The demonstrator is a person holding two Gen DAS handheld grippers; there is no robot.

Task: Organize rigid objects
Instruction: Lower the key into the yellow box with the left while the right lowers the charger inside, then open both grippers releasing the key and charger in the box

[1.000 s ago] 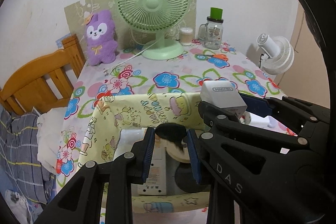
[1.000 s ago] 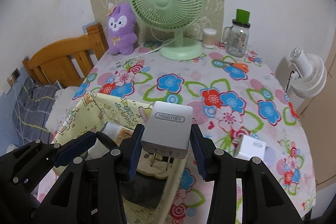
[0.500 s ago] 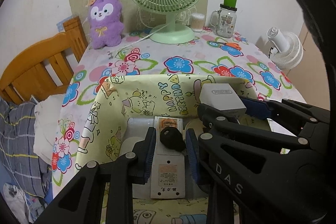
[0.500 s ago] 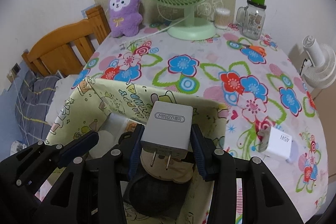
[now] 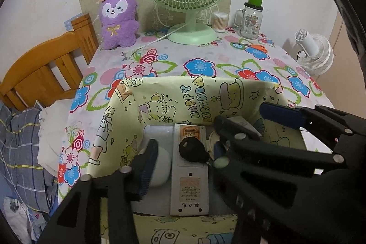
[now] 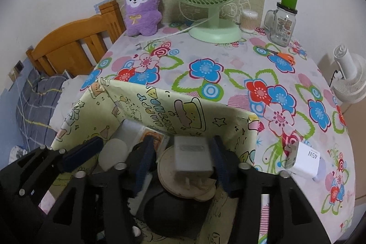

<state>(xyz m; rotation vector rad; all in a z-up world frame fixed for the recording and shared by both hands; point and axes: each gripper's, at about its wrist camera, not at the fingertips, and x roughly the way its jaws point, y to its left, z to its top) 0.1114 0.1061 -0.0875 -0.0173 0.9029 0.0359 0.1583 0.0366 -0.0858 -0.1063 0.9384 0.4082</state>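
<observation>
While both claws gape, one box (image 6: 187, 111) holds one charger (image 6: 192, 158).

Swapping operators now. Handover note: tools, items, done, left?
Right tool: open, jaws either side of the grey charger, which sits on a round wooden piece inside the yellow box.
Left tool: open over the box, around the black key fob lying on the white power strip.
Done: charger, fob and strip are in the box.
Left: white 45W charger is on the tablecloth, right of the box.
</observation>
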